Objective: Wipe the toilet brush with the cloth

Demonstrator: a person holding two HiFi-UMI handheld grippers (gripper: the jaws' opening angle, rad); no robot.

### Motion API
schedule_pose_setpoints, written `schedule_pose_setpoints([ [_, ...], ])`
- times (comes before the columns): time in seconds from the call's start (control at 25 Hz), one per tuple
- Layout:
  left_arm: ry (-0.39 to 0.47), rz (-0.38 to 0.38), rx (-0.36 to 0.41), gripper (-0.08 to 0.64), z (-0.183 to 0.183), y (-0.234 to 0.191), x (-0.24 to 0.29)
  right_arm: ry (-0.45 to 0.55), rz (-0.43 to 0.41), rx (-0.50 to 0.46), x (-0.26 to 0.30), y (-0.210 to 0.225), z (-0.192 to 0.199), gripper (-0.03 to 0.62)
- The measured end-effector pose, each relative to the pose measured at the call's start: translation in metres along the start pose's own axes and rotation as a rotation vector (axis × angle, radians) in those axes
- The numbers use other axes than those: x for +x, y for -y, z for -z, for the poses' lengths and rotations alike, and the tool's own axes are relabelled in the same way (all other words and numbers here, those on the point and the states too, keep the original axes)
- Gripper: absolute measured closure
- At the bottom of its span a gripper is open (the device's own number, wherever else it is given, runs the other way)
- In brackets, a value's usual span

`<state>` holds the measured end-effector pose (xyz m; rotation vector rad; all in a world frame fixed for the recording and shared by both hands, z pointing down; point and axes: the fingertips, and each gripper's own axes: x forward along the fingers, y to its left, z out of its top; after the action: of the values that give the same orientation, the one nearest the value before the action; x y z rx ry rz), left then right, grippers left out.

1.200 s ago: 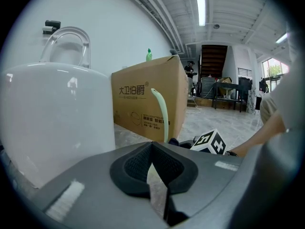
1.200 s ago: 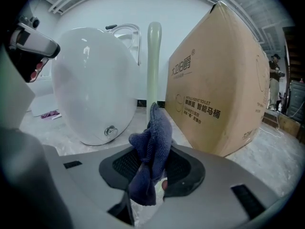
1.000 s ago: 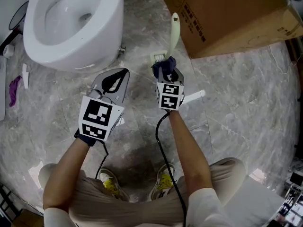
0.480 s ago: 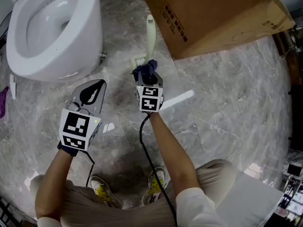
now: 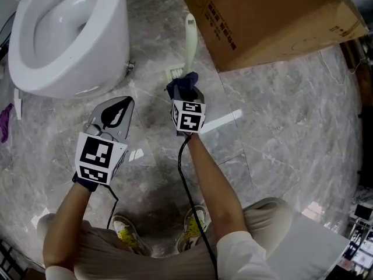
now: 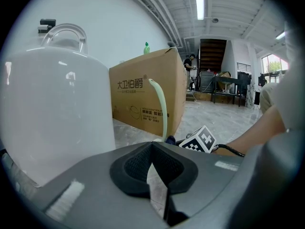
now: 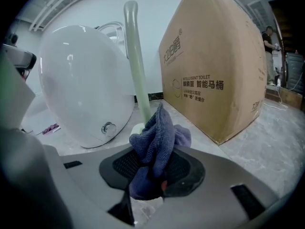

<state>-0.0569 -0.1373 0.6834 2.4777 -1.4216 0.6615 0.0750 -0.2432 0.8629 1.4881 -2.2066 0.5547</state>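
Observation:
A pale green toilet brush [image 5: 189, 39] stands upright on the floor between the toilet and the box; its handle [image 7: 136, 61] rises just beyond the cloth in the right gripper view. My right gripper [image 5: 185, 92] is shut on a dark blue cloth [image 7: 157, 142], bunched up between its jaws and close to the brush's base. My left gripper [image 5: 116, 111] hangs lower left of the brush, jaws together with nothing in them; from it the brush [image 6: 161, 109] shows ahead to the right.
A white toilet [image 5: 64, 34] stands at the upper left. A large cardboard box [image 5: 268, 16] fills the upper right, close behind the brush. Grey marble floor [image 5: 280, 121] spreads to the right. A purple item [image 5: 4, 121] lies at the far left edge.
Over the past second the view shifted, moving everything left in frame. My right gripper with the cloth stays at the brush's base; both grippers keep their spacing.

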Motion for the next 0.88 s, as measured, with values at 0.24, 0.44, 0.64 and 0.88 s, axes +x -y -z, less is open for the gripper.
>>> schedule_pose_setpoints([
  [0.24, -0.006, 0.004, 0.006, 0.560, 0.001, 0.001, 0.002, -0.027, -0.013, -0.002, 0.005, 0.001, 0.005, 0.463],
  [0.44, -0.012, 0.004, 0.003, 0.560, 0.005, -0.001, 0.003, -0.060, -0.025, -0.052, 0.010, -0.001, 0.013, 0.466],
  [0.64, -0.015, 0.015, 0.002, 0.560, 0.005, 0.001, 0.007, -0.093, -0.022, -0.120, 0.015, -0.002, 0.019, 0.468],
  [0.88, -0.019, 0.020, 0.001, 0.560, 0.010, 0.000, 0.008, -0.176, -0.053, -0.194, 0.019, -0.005, 0.028, 0.482],
])
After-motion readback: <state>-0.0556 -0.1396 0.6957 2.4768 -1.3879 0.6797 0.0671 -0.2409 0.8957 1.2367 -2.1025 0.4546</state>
